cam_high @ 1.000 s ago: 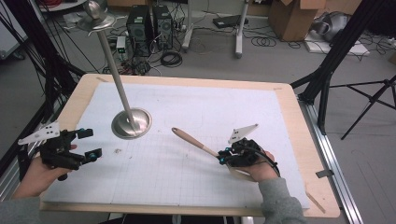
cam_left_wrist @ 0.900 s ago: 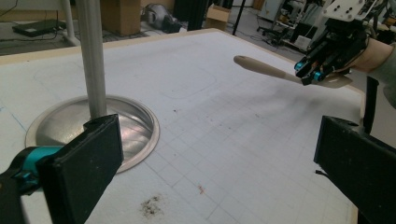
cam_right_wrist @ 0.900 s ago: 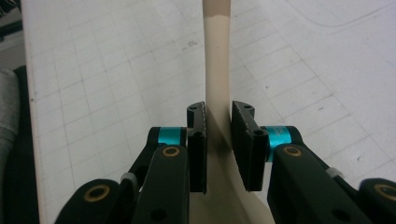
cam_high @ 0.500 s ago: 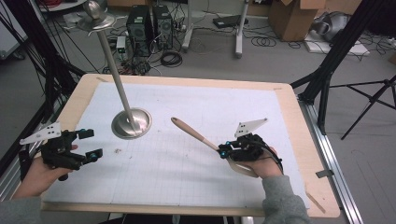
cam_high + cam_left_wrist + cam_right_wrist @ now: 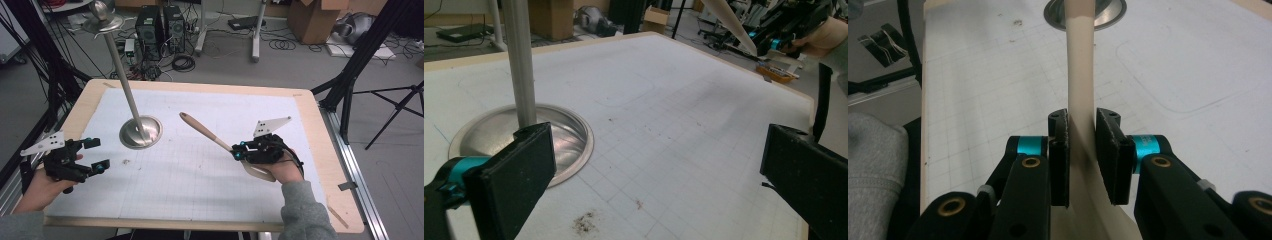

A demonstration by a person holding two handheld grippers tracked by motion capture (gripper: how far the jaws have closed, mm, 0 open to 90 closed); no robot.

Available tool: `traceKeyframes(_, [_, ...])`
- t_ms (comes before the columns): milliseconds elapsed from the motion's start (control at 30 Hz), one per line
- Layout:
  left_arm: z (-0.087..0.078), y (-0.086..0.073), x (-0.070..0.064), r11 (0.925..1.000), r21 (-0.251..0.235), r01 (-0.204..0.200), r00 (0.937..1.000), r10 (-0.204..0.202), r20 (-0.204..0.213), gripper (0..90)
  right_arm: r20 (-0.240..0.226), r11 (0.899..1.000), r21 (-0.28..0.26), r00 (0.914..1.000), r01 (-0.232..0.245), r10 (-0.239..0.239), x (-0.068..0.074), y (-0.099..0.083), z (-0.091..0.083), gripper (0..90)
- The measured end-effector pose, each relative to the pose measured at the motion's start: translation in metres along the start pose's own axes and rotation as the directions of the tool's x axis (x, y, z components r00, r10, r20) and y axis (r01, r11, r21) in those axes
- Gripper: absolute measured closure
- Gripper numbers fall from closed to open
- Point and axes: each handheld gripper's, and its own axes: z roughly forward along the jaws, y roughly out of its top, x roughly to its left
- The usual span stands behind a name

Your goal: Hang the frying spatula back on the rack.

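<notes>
— From where you stand, what has the right gripper got?

— A wooden spatula. The jaws are clamped on its flat neck, just where the handle widens into the blade; in the right gripper view the pale wood runs straight up between the two black pads. The handle end points toward the metal stand, and the whole spatula is tilted up off the counter (the blade end sits under the person's hand, so I can't see all of it).

— How close is it to the stand?

— The handle tip is near the stand's round base, on the right side of it, but not touching. The stand's thin pole leans up and away from the base toward the far left corner of the counter, with a small dish and ball at its top.

— And the left gripper?

— Spread wide, with nothing between the jaws. It hovers just to the left of the stand's base, on the person's side of it. In the left gripper view the base lies right behind the near jaw, and the spatula shows far off past the stand. There's a small dark smudge on the white grid mat just in front of the base.
</notes>
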Motion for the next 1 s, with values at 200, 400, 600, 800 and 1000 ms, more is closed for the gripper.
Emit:
traceKeyframes(200, [0.000,0.000,-0.001,1.0000,-0.002,0.001,1.0000,-0.001,0.002,1.8,0.005,1.000,-0.012,0.9999,0.013,-0.013,0.000,0.011,-0.004,77.0])
traceKeyframes(400, [0.000,0.000,-0.001,1.0000,0.002,0.000,1.0000,0.000,0.005,1.8,0.008,0.999,-0.032,0.9997,0.024,-0.024,0.000,0.024,-0.008,77.0])
traceKeyframes(600, [-0.002,-0.001,-0.002,1.0000,0.003,0.002,1.0000,-0.002,-0.001,1.8,0.010,0.998,-0.045,0.9993,0.036,-0.036,0.000,0.034,-0.010,77.0])
traceKeyframes(800, [-0.007,-0.002,-0.003,1.0000,-0.002,0.002,0.9999,-0.002,-0.013,1.8,0.012,0.997,-0.061,0.9984,0.056,-0.055,0.000,0.047,-0.011,77.0])
traceKeyframes(1000, [-0.013,-0.004,-0.004,1.0000,-0.005,0.007,0.9997,-0.007,-0.024,1.8,-0.004,0.995,-0.076,0.9981,0.061,-0.062,-0.001,0.059,-0.010,77.0])
